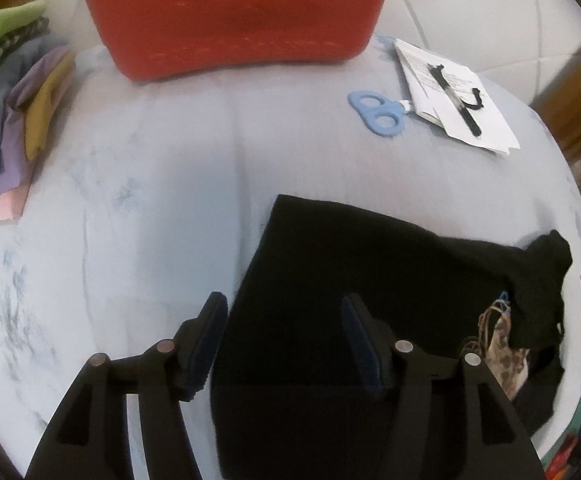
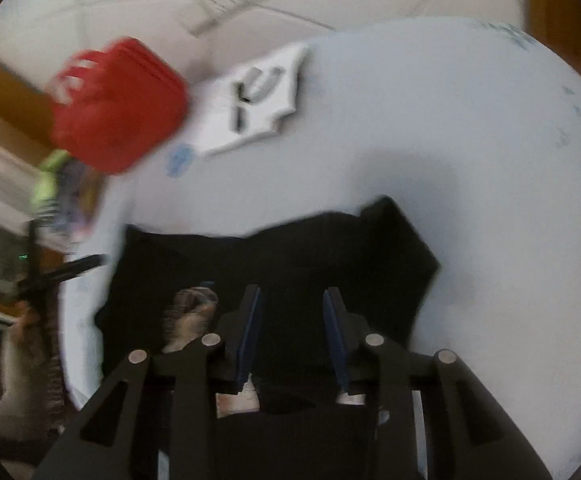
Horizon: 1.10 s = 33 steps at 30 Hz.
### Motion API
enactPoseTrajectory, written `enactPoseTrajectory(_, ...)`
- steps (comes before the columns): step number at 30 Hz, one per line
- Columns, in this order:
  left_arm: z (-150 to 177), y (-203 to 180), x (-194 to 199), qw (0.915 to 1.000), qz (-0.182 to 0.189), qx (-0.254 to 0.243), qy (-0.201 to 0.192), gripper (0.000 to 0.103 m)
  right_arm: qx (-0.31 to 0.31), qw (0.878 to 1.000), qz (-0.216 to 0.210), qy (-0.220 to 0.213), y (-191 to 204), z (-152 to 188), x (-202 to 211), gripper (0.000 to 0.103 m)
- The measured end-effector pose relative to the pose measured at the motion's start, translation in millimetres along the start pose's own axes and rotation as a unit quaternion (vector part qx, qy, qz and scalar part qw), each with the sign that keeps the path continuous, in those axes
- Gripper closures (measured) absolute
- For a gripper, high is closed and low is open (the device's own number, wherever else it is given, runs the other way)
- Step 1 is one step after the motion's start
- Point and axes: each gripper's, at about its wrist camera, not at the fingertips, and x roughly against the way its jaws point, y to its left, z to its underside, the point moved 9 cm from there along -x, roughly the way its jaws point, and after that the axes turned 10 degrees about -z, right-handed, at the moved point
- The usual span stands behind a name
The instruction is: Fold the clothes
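A black garment point(image 1: 370, 260) lies flat on the pale marbled table point(image 1: 130, 200), partly folded, with a sleeve or corner sticking out at the right. My left gripper point(image 1: 284, 302) hangs open over its left edge, one finger above bare table and the other above the cloth. In the blurred right wrist view the same black garment point(image 2: 290, 252) fills the lower middle. My right gripper point(image 2: 291, 293) stands over it with a narrow gap between the pads and nothing pinched in that gap. A leopard-print piece point(image 1: 506, 344) shows at the garment's near edge.
A red bag point(image 1: 230, 12) stands at the far side of the table. Blue scissors point(image 1: 376, 114) and papers with a black pen point(image 1: 450, 96) lie to its right. A stack of folded coloured clothes point(image 1: 18, 112) sits at the left edge.
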Motion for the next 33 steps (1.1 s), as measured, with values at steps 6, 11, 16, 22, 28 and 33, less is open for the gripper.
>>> enactPoseTrajectory(6, -28.1, -8.4, -18.5, 0.9999, -0.006, -0.008, -0.007, 0.039, -0.032, 0.999, 0.025, 0.011, -25.6, -19.8, -33.7, 0.02)
enactPoseTrajectory(11, -42.1, -27.4, -42.2, 0.9991, -0.027, -0.033, -0.008, 0.039, 0.043, 0.995, 0.087, 0.03, -23.7, -45.3, -57.6, 0.098)
enactPoseTrajectory(16, -41.8, -16.6, -57.2, 0.9977, -0.065, -0.019, 0.0, 0.038, 0.056, 0.991, 0.119, 0.019, -44.8, -73.8, -76.3, 0.091)
enactPoseTrajectory(22, -20.4, 4.0, -12.2, 0.9984, -0.046, -0.027, -0.017, 0.036, 0.024, 0.991, 0.127, -0.046, -49.3, -69.1, -26.1, 0.026)
enactPoseTrajectory(28, 66.3, 18.7, 54.5, 0.9976, -0.02, -0.053, -0.039, 0.032, 0.01, 0.992, 0.08, -0.101, -28.1, 1.0, 55.4, 0.008)
enactPoseTrajectory(33, 149.2, 21.2, 74.8, 0.9982, -0.01, -0.053, -0.026, 0.022, -0.006, 0.994, 0.072, -0.086, -23.5, 96.2, 75.5, 0.007)
